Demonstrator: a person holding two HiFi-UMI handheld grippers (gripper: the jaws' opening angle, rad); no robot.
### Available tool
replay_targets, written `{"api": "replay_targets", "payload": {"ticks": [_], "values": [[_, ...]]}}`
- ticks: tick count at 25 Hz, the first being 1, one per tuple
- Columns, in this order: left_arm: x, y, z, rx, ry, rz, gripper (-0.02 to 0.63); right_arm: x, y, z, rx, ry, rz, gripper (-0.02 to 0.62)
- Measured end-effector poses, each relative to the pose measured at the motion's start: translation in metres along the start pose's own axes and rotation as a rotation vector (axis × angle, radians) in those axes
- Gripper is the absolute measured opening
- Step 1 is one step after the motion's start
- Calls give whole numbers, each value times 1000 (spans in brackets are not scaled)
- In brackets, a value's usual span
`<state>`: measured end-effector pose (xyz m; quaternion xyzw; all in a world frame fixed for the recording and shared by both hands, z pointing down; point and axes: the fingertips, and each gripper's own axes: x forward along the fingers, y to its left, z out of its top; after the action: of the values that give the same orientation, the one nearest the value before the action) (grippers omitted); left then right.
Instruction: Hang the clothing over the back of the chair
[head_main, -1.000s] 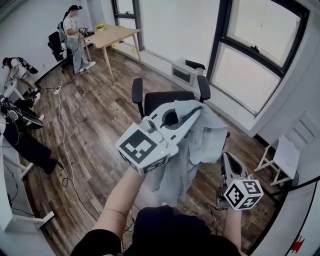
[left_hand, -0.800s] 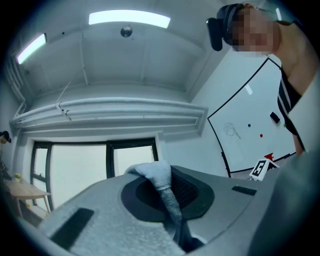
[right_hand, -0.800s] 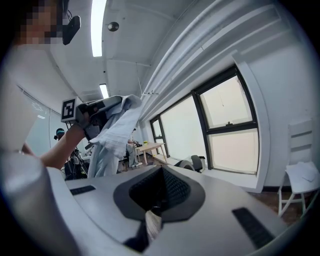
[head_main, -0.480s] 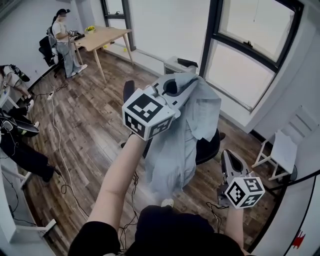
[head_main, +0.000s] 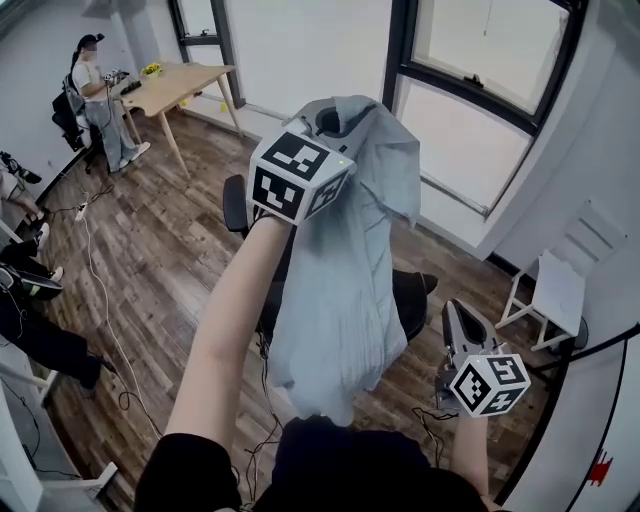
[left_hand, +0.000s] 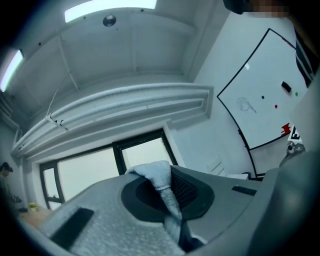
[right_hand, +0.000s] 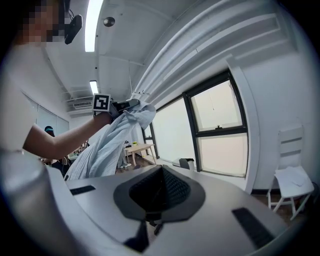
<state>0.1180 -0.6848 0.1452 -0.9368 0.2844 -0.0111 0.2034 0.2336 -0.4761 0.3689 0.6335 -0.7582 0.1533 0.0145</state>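
Left tongs (left_hand: 169, 199) clenched on shirt (head_main: 340, 300), held high | hem hung loose over chair (head_main: 411, 300) (seat half hidden) | right tongs (head_main: 456, 313) closed, empty | open floor (head_main: 150, 260) at left.

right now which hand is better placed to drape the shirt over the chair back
Left. The left tool is shut on the shirt, held high near the chair; the right tool sits low, shut and empty.

The shirt (head_main: 345, 280) hangs in front of the chair (head_main: 412, 302), hiding what seems to be its back. The desk (head_main: 175, 85) stands far behind-left of the chair, the second seat (head_main: 555, 295) to its right.
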Motion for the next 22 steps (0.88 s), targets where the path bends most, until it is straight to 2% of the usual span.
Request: {"api": "replay_targets", "payload": {"ticks": [4, 8, 11, 16, 18, 22], "values": [[19, 26, -20, 48, 52, 38, 8, 9, -6, 5, 5, 11, -18, 2], [27, 24, -61, 69, 124, 12, 8, 17, -11, 5, 7, 19, -32, 2], [31, 15, -94, 44, 166, -18, 8, 25, -14, 1, 9, 29, -34, 2], [26, -14, -144, 21, 254, -114, 8, 30, -17, -7, 17, 44, -40, 2], [22, -26, -161, -12, 287, -158, 8, 31, -16, -9, 19, 48, -42, 2], [10, -64, -192, -72, 367, -297, 8, 31, -18, -12, 22, 50, -48, 2]]}}
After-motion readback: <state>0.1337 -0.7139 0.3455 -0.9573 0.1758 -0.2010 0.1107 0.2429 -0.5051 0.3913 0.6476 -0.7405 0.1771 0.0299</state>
